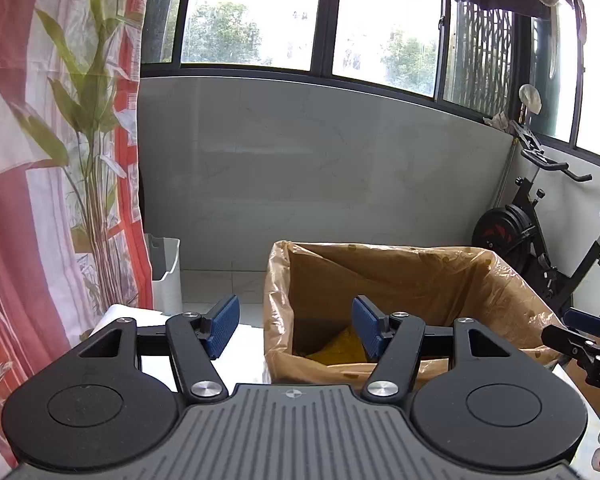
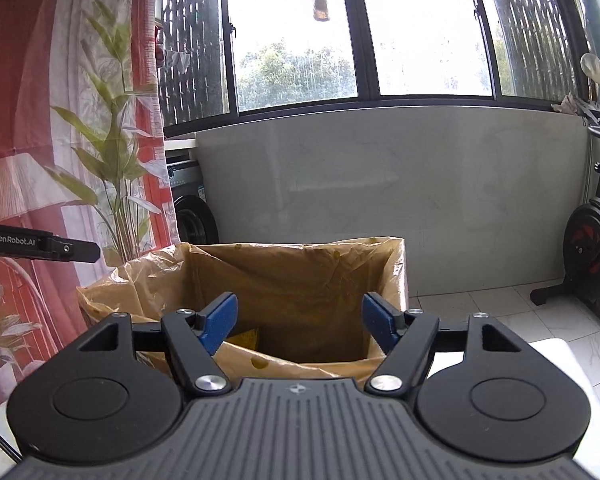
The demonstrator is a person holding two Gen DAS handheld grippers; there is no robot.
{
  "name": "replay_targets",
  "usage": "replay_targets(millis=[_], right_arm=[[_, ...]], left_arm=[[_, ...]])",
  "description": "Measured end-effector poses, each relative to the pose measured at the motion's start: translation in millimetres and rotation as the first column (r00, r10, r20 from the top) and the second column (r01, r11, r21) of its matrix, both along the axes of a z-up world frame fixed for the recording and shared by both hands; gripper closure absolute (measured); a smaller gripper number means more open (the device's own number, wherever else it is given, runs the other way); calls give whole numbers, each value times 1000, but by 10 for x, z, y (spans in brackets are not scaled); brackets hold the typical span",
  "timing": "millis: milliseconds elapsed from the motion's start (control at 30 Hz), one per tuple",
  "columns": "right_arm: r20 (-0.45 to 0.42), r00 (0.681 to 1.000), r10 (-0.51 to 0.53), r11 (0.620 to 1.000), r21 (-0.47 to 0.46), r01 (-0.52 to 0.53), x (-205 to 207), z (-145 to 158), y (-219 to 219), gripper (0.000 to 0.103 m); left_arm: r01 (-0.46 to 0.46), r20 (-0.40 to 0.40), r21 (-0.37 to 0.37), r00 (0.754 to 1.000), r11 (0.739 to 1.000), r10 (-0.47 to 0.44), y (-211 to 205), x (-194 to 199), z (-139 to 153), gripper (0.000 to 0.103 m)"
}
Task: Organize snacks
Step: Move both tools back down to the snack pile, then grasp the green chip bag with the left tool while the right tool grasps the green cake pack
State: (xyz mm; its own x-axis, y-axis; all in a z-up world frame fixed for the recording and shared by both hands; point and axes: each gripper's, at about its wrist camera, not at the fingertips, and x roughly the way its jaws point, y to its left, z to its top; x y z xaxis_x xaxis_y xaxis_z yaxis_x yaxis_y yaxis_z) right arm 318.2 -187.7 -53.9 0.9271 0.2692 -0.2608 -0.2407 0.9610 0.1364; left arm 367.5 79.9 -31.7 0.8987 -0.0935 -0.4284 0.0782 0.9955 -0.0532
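Left gripper [image 1: 296, 326]: jaws apart, nothing between them. Right gripper [image 2: 298, 322]: jaws apart, likewise empty. Both hover at the near rim of the cardboard box lined with a crinkled amber plastic bag [image 2: 316, 264]. Yellow snack packet [image 1: 340, 346]: lying at the box bottom, judged already deposited. White desk [image 2: 548, 354]: only bare corners visible; remaining snacks cannot be told.

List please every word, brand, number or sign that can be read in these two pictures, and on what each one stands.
"GenRobot.AI": white letters on the black side of the left gripper, seen in the right wrist view.
Small round emblem, no letters: on the grey body of each gripper.
Panel of the washing machine: too small to read.
Lined box: no print readable.
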Motion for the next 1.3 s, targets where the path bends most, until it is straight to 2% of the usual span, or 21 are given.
replay_targets(millis=[167, 400, 467, 567, 733, 900, 967, 1300], right_arm=[[-14, 999, -38, 999, -9, 38, -250, -277, -182, 31], [-161, 984, -81, 997, -27, 77, -431, -867, -239, 32], [-220, 972, -78, 997, -44, 70, -426, -1081, -173, 38], [-292, 954, -65, 997, -62, 49, -351, -1335, -62, 40], [-335, 936, -108, 991, -113, 73, -199, -1604, 61, 41], [-369, 921, -125, 988, -135, 80, -117, -1729, 99, 48], [-362, 925, -116, 990, -123, 76, -152, -1721, 78, 58], [-365, 926, -93, 994, -92, 64, -302, -1724, 14, 61]], left_arm=[[-43, 3, -15, 999, 999, 43, 202, -293, -68, 38], [-127, -24, -64, 992, 990, 125, 399, -595, -265, 38], [-154, -52, -69, 987, 986, 151, 452, -640, -347, 38], [-195, -86, -69, 978, 978, 189, 531, -701, -445, 38], [-267, -132, -89, 958, 959, 255, 697, -809, -564, 38], [-318, -166, -85, 939, 944, 301, 855, -917, -676, 38], [-325, -188, -77, 933, 943, 307, 911, -953, -733, 38], [-284, -286, -39, 922, 958, 262, 1106, -1165, -1055, 38]])
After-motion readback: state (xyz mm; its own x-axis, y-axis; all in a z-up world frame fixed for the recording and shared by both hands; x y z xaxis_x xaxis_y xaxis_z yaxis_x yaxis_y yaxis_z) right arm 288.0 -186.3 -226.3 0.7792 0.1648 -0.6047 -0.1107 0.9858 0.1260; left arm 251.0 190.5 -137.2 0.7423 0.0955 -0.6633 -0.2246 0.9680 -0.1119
